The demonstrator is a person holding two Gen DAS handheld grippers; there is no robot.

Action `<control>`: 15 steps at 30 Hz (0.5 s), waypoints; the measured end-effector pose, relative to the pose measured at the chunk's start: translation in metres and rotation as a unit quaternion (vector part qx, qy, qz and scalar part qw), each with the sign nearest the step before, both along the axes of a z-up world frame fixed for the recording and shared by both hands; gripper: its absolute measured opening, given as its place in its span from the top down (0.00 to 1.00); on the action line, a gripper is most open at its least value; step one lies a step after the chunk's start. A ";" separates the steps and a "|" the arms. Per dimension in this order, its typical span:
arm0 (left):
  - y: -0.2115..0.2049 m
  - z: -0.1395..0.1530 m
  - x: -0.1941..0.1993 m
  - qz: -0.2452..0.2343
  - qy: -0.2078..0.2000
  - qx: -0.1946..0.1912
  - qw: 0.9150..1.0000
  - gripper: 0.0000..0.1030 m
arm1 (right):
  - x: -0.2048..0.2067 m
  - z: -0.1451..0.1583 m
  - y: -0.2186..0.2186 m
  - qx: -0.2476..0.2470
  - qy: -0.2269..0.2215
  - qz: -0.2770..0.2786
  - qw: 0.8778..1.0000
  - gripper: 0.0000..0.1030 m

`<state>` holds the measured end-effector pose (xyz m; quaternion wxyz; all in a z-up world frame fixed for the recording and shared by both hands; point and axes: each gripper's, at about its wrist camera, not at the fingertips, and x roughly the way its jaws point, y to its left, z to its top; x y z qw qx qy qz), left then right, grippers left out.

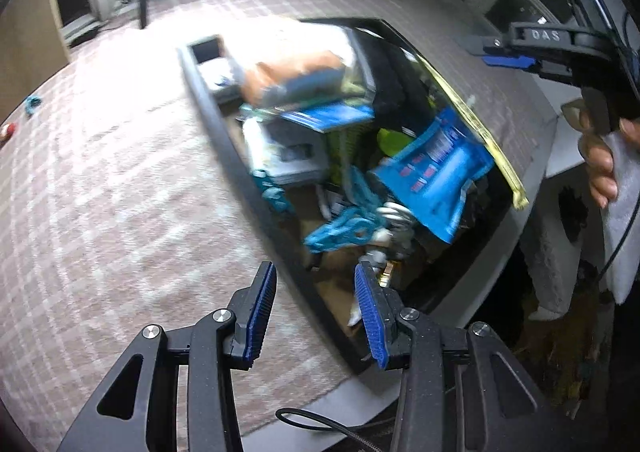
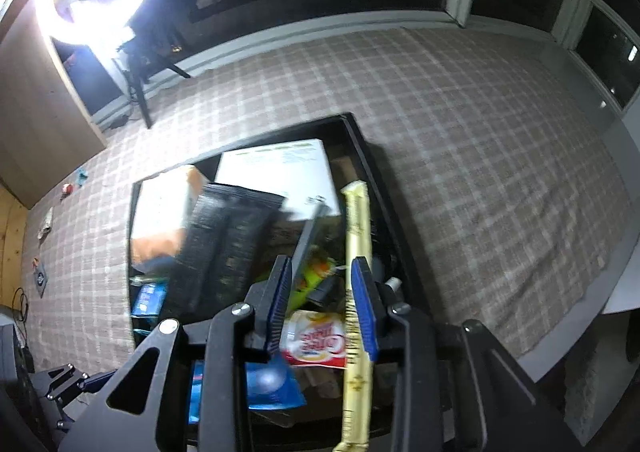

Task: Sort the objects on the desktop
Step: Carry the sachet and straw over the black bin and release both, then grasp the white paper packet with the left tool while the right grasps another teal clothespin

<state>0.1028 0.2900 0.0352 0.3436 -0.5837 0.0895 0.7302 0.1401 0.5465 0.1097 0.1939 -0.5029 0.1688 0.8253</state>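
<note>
The left hand-held gripper point(image 1: 316, 312) is hovering with its blue pads spread and nothing between them, straddling the near rim of a black tray point(image 1: 240, 176) that is sitting on a checked cloth point(image 1: 100, 192) covering the worktop. The right hand-held gripper point(image 2: 322, 302) is hanging over the same tray, its jaws parted; a long gold packet point(image 2: 356, 252) is lying just beside its right pad, and whether the pad is touching it cannot be told from this blurred view. A person's hand point(image 1: 604, 156) is gripping the handle of that right tool.

Inside the tray, things are lying heaped together: one blue pouch point(image 1: 436, 168), one teal plastic piece point(image 1: 344, 230), one white coiled thing point(image 1: 396, 214), one orange and white packet point(image 1: 292, 72), one large white sheet point(image 2: 280, 172), one black ribbed packet point(image 2: 224, 248) and one red and white packet point(image 2: 316, 340). More is lying underneath, too jumbled to count.

The sorting is looking well advanced, since most objects are already gathered in the tray. Out on the cloth, well apart from it, at least two small things are waiting: one teal item point(image 1: 32, 103) and one red and white item point(image 1: 8, 131). The right view is showing a few more small scraps along that far edge, too small to name.
</note>
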 end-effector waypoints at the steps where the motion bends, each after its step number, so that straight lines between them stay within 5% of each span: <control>1: -0.002 0.001 -0.005 0.008 0.001 0.000 1.000 0.62 | -0.005 0.002 -0.004 0.001 0.000 0.006 1.000 0.70; 15: -0.140 0.011 -0.091 0.158 0.034 -0.027 0.987 0.62 | -0.117 0.014 -0.118 0.002 0.008 0.129 0.992 0.67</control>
